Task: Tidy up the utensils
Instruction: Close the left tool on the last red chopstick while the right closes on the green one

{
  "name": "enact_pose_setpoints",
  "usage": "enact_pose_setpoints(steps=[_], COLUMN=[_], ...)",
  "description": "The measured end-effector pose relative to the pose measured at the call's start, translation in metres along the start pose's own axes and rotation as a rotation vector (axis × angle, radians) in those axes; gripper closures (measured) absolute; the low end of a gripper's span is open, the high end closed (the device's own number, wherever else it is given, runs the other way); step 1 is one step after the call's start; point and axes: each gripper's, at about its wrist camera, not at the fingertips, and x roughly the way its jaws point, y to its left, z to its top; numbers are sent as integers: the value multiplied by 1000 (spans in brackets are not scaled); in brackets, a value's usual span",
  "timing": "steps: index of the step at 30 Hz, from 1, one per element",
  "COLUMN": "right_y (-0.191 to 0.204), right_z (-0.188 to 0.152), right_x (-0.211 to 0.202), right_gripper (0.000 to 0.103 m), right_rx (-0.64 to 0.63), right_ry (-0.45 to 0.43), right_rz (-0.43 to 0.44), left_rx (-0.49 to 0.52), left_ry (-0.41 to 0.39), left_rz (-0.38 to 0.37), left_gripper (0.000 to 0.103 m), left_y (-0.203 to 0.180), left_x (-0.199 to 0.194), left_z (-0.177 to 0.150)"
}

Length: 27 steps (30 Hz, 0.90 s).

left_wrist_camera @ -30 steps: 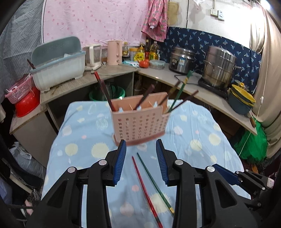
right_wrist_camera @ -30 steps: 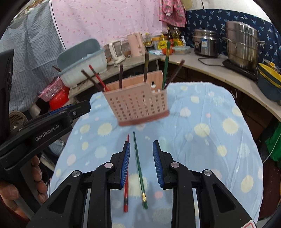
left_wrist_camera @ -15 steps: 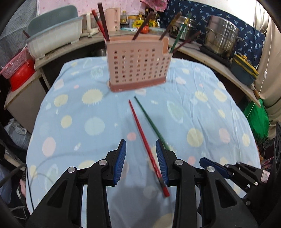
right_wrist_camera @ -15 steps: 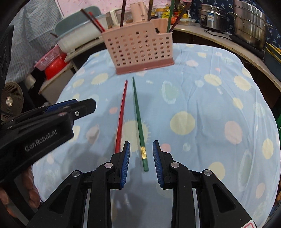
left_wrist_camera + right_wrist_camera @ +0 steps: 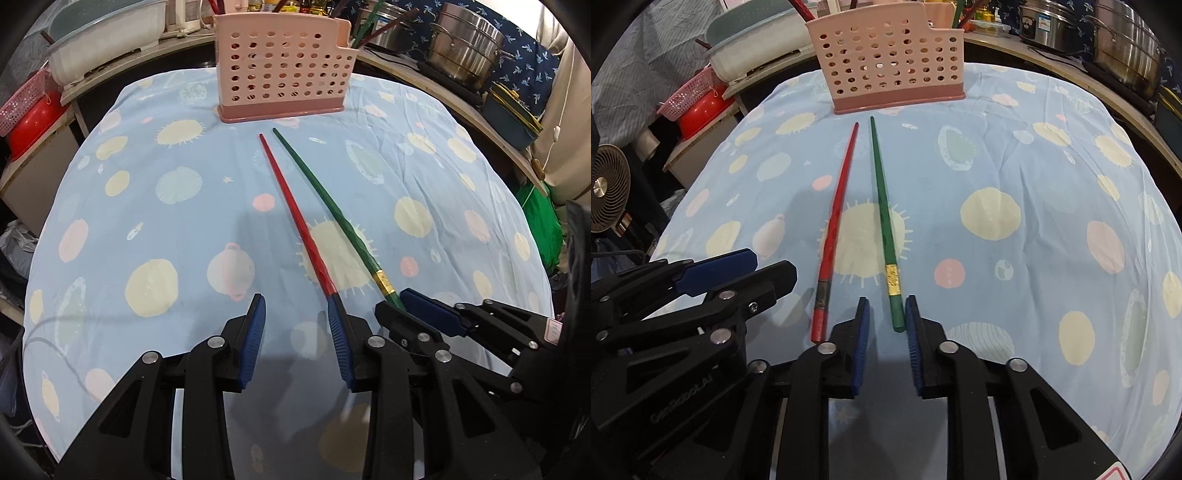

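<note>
A red chopstick (image 5: 291,210) (image 5: 838,218) and a green chopstick (image 5: 325,199) (image 5: 882,206) lie side by side on the blue spotted cloth, pointing at a pink perforated utensil holder (image 5: 284,66) (image 5: 890,62) with several chopsticks standing in it. My left gripper (image 5: 295,317) is open and low over the cloth, its right finger at the red chopstick's near end. My right gripper (image 5: 886,317) is open, with the green chopstick's near end just between its fingertips. Each gripper shows in the other's view, the right gripper (image 5: 424,314) and the left gripper (image 5: 731,273).
The table (image 5: 147,206) is round, its cloth edge falling away left and right. Behind stand a counter with a white tub (image 5: 107,37), steel pots (image 5: 465,48), a red basin (image 5: 701,110) and a fan (image 5: 605,184) at the left.
Both grippers have come down and forward toward the near ends of the two chopsticks. The holder and chopsticks have not moved.
</note>
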Motion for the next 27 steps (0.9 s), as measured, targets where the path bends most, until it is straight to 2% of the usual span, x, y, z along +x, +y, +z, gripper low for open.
enact_pose_setpoints(steps=[3, 9, 17, 23, 26, 27], right_y=[-3, -9, -32, -35, -35, -34], right_z=[-2, -8, -18, -22, -22, -22], right_x=[0, -4, -17, -19, -19, -19], right_gripper=[95, 96, 96, 96, 96, 96], right_rx=[-1, -6, 69, 83, 82, 82], right_ry=[-8, -27, -40, -41, -41, -41], right_rz=[-8, -23, -24, -23, -20, -19], left_rx=[-8, 1, 13, 35, 34, 35], left_ry=[11, 21, 42, 31, 21, 20], left_rz=[-16, -38, -62, -47, -38, -38], left_gripper=[70, 70, 70, 70, 81, 89], left_y=[-1, -8, -18, -23, -21, -20], left_x=[3, 6, 14, 19, 20, 20], left_z=[-1, -3, -7, -9, -10, -10])
